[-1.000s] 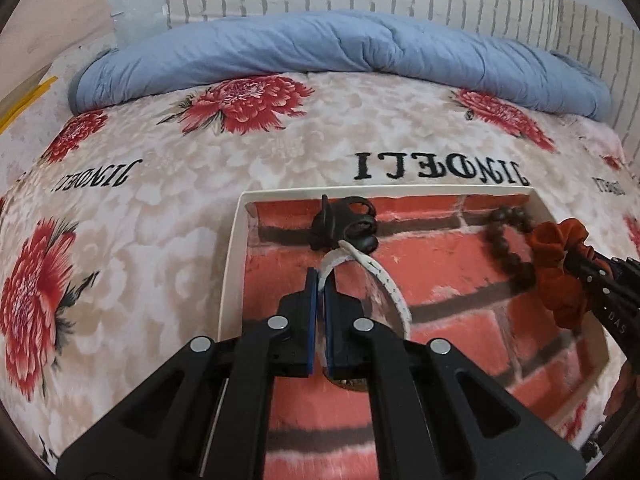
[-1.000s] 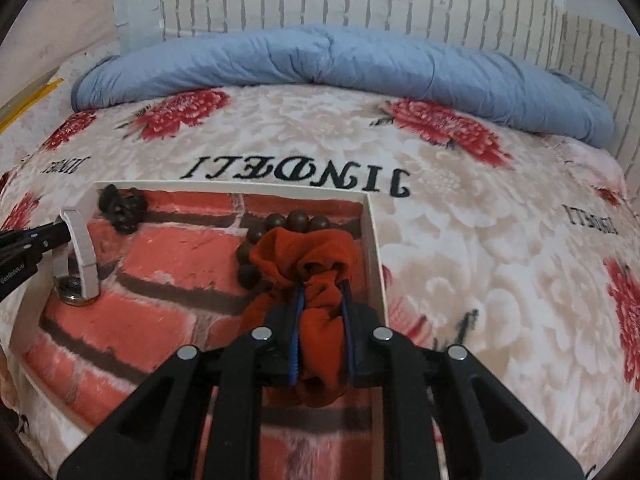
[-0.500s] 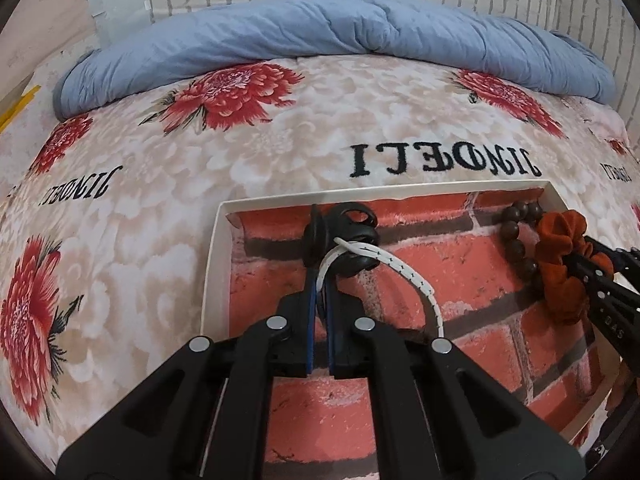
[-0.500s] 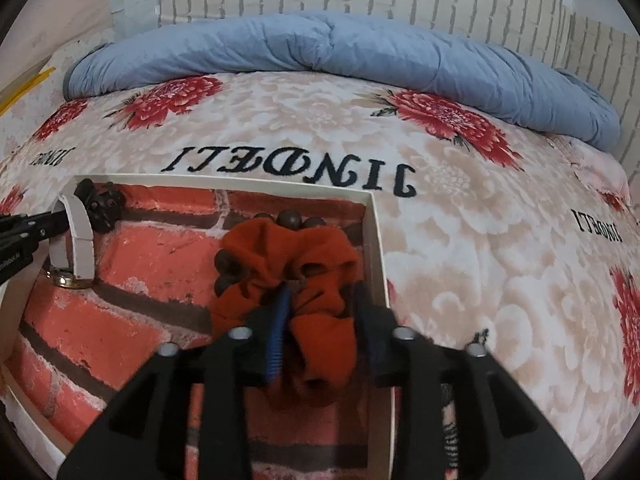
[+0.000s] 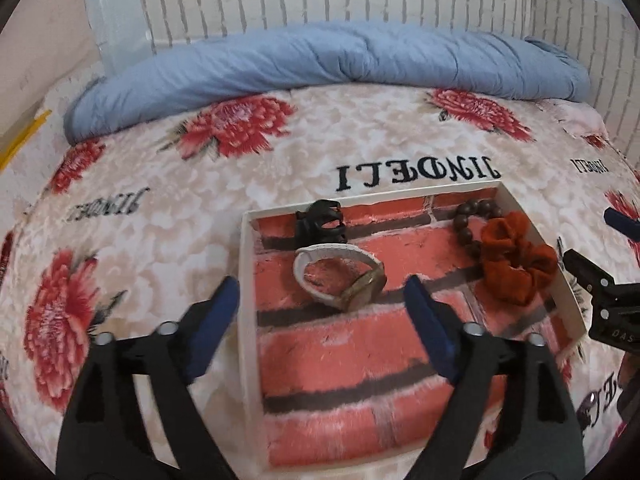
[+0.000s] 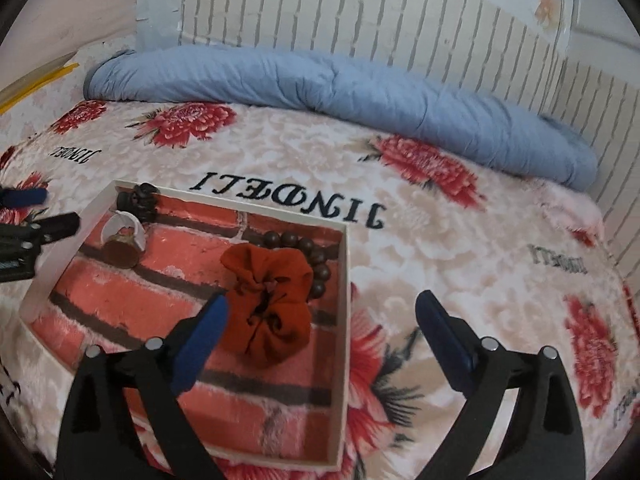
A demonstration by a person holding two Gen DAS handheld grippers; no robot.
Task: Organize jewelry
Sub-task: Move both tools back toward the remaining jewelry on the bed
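A shallow white tray (image 5: 245, 264) with a red brick-pattern lining sits on a floral bedspread (image 5: 168, 200), and all the jewelry lies inside it. The left gripper (image 5: 322, 294) has its blue-padded fingers spread wide apart and holds nothing; the white-strapped watch (image 5: 340, 276) rests on the lining between and just beyond the fingertips, at about 12 o'clock from them, touching neither pad. A black hair claw (image 5: 320, 224) sits right behind the watch against the far tray wall. The right gripper (image 6: 322, 314) is likewise spread wide and empty, its left finger over the tray and its right finger out over the bedspread. The rust-orange scrunchie (image 6: 272, 300) lies just beyond that left finger, at roughly 11 o'clock, overlapping a dark wooden bead bracelet (image 6: 312, 252) that curves around its far side near the tray's right wall. A rolled blue duvet (image 6: 340, 84) lies across the far edge of the bed.
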